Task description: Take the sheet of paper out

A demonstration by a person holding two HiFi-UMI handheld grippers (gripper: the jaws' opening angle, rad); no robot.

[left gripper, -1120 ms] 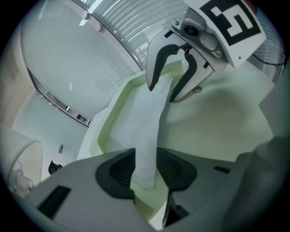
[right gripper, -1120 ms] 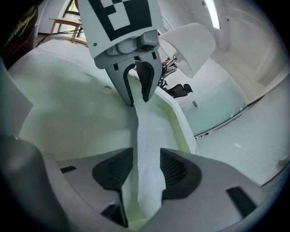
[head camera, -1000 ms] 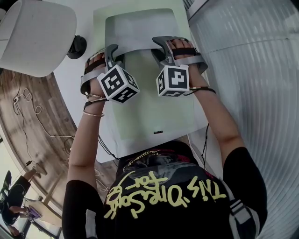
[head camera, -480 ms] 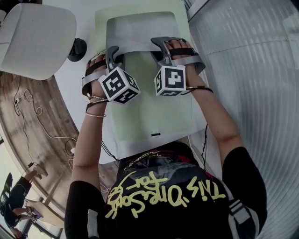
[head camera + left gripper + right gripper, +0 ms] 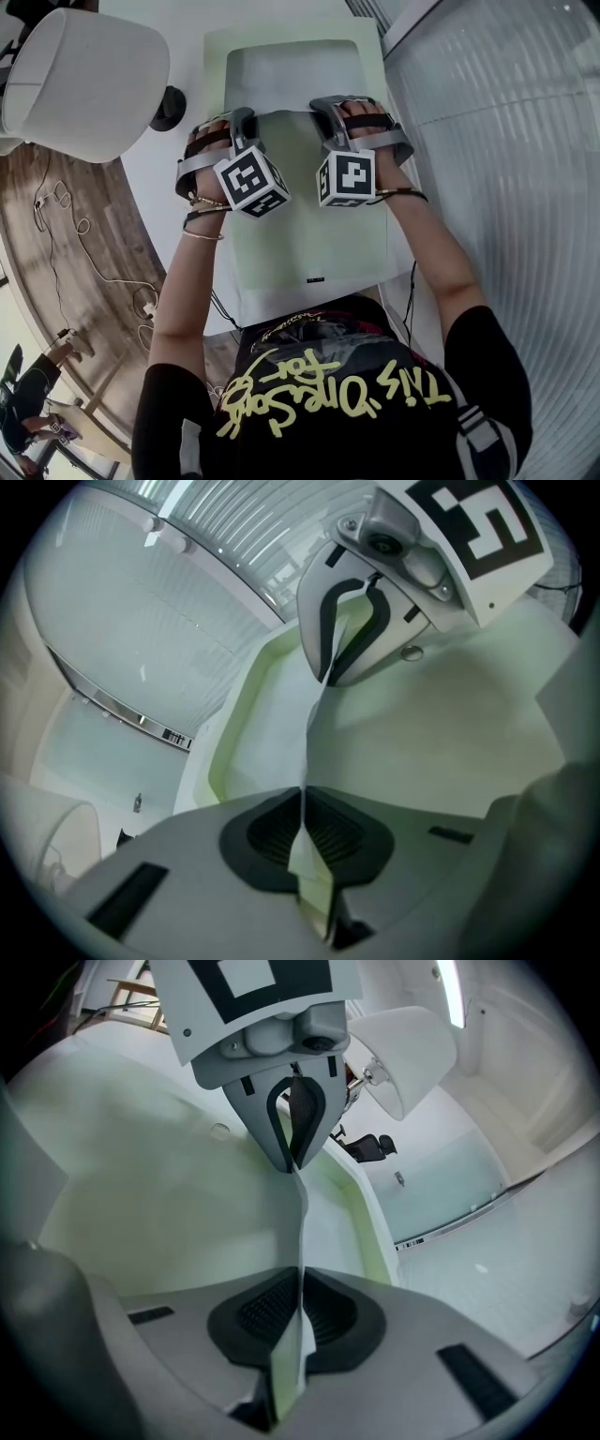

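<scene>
Two hand-held grippers grip the sheet of paper [image 5: 292,75] along its 6 o'clock edge, as seen in the head view. The left gripper [image 5: 302,808] has its jaws closing, and its pads press on the thin edge of the sheet. The right gripper [image 5: 300,1288], at 3 o'clock of the left one, is also closing, with the same edge clamped between its pads. The sheet occupies the 12 o'clock end of a pale green mat [image 5: 309,234] on a white table [image 5: 192,47]. A white chair [image 5: 84,80] stands at 10 o'clock of the mat.
</scene>
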